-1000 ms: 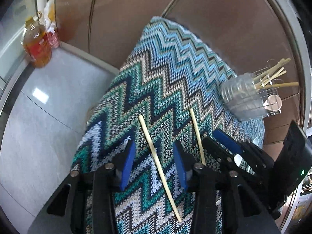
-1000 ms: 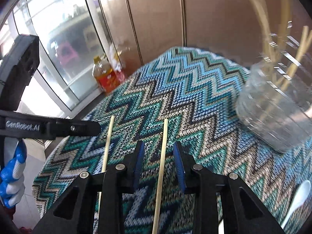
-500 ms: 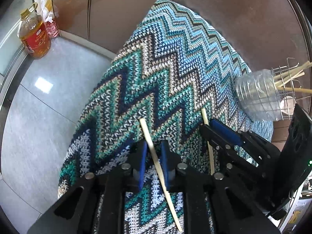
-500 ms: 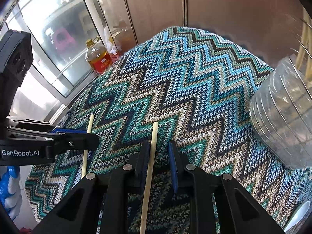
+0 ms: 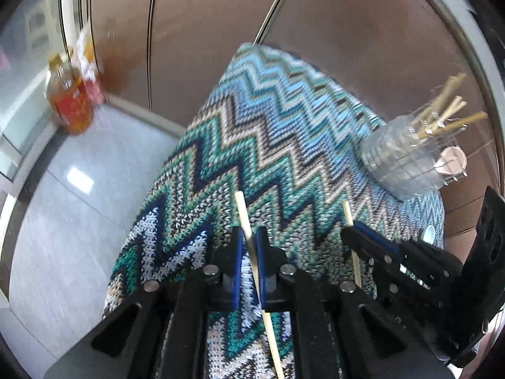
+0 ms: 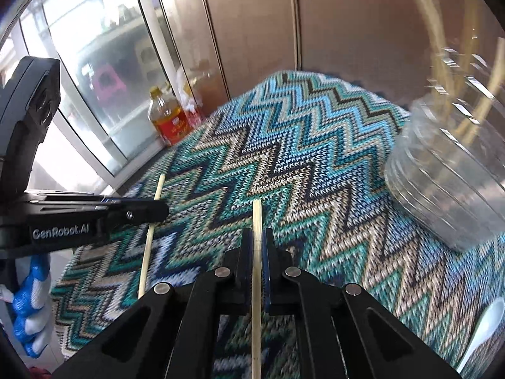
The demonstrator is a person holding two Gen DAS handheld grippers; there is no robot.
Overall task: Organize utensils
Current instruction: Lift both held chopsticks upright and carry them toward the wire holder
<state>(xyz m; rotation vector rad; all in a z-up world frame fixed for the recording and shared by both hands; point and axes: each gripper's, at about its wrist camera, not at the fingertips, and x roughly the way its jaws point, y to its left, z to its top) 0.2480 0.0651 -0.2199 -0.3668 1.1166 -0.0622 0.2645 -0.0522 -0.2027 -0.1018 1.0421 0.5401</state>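
Note:
Two pale wooden chopsticks are over a zigzag knitted tablecloth (image 5: 284, 126). My left gripper (image 5: 249, 237) is closing its blue pads on the left chopstick (image 5: 243, 214), which runs between them and sticks out in front. My right gripper (image 6: 257, 237) is closing on the right chopstick (image 6: 257, 214) in the same way. Each view shows the other gripper beside it: the right gripper (image 5: 353, 233) with its chopstick (image 5: 347, 213), and the left gripper (image 6: 157, 210) with its chopstick (image 6: 148, 243).
A clear ribbed plastic holder (image 5: 407, 164) with a wire rack and several chopsticks stands at the cloth's right side, large in the right wrist view (image 6: 457, 173). A white spoon (image 6: 486, 325) lies at the near right. An oil bottle (image 5: 68, 101) stands on the floor.
Both pairs of jaws stood open around the chopsticks and have closed onto them. Both grippers dipped toward the cloth and have since drawn back up.

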